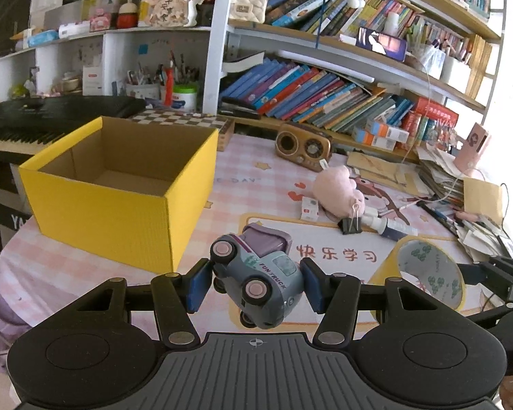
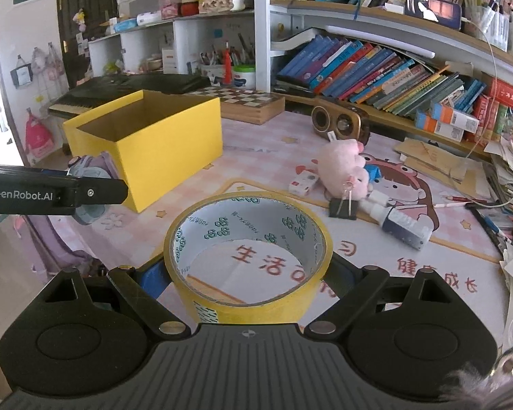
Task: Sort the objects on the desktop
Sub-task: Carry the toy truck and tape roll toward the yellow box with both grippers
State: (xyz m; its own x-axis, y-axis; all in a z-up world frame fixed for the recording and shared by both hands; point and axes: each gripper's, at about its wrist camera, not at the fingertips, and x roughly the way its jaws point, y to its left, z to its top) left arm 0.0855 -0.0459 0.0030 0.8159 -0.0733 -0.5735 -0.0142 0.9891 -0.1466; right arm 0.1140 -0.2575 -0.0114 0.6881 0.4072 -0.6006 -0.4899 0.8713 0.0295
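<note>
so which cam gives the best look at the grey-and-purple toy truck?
Left wrist view: the grey-and-purple toy truck sits centred, tilted, clamped between the left gripper's blue pads, lettering readable. Right wrist view shows only slivers of it behind that gripper's black finger at the left edge.

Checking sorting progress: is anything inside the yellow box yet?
No, the yellow box shows only bare cardboard floor, while the toy truck sits in the left gripper.

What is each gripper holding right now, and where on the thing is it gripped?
Left gripper: toy truck, pinched across its body. Right gripper: yellow tape roll, pinched across its outer sides.
</note>
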